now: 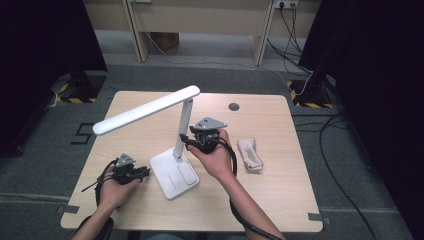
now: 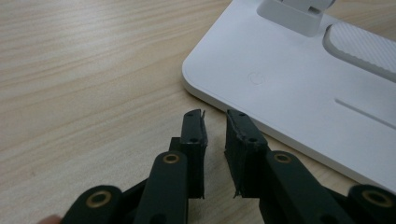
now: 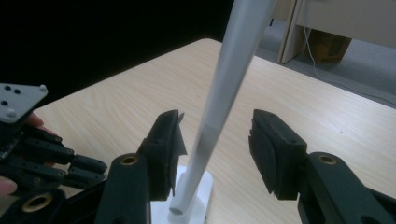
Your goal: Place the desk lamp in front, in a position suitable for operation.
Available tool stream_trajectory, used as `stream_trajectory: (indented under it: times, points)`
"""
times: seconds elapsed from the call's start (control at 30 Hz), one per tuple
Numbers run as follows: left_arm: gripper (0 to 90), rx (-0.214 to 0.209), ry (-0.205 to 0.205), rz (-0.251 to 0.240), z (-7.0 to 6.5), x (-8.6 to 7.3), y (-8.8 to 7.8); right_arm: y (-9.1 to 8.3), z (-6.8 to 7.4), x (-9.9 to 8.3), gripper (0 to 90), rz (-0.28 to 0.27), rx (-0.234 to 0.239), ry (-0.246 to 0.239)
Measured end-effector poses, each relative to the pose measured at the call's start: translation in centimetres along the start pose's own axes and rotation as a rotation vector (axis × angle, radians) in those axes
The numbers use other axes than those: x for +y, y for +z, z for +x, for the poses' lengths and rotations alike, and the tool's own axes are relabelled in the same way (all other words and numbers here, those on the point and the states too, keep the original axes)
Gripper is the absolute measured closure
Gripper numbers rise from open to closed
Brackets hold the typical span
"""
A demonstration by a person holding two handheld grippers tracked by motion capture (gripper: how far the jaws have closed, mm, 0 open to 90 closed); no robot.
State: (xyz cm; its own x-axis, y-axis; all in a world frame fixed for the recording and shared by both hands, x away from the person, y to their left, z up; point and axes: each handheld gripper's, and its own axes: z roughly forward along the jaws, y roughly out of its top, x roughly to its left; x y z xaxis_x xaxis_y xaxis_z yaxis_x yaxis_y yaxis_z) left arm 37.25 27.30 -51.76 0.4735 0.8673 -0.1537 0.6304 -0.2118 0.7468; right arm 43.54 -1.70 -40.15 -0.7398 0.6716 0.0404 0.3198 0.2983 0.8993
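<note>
**Right gripper open around the lamp stem, left gripper idle at the base**

The right gripper [image 3: 215, 154] stands released: in the right gripper view its two black jaws rise from the bottom edge with a wide gap, and the white stem [image 3: 219, 107] of the desk lamp runs up through that gap, touching neither pad. In the high view this gripper [image 1: 192, 140] sits at frame centre, held in the right hand [image 1: 216, 159] just right of the stem.

The left gripper [image 2: 215, 135] has its jaws nearly together, a narrow slit left between the pads and nothing in it. In the left gripper view its tips lie low over the wood, just short of the rounded corner of the lamp base [image 2: 289, 88], which fills the upper right. In the high view it [image 1: 145, 172] lies in the lower left, cupped by the left hand [image 1: 116, 189].

The desk lamp [image 1: 172, 125] stands at the middle of the wooden table [image 1: 270, 200], its long white head [image 1: 145, 109] slanting toward the upper left of the frame. A small pale cloth [image 1: 249, 154] lies right of centre, apart from the right hand.
</note>
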Motion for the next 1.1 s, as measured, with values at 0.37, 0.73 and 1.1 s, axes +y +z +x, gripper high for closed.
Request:
stream_trajectory:
  times: [0.37, 0.73, 1.1]
  points:
    - [76.7, 0.004, 0.007, 0.002, -0.3, 0.6, 0.7, -0.1, 0.3, 1.4, 58.8, -0.059, -0.047, 0.03]
    - [76.7, 0.013, 0.022, 0.006, -0.3, 1.0, 1.1, 0.1, 0.7, 2.1, 71.3, -0.046, -0.107, 0.028]
    - [76.4, 0.012, 0.07, 0.027, -1.6, 2.8, 3.2, -3.2, -0.1, 1.8, 68.9, -0.035, -0.176, 0.029]
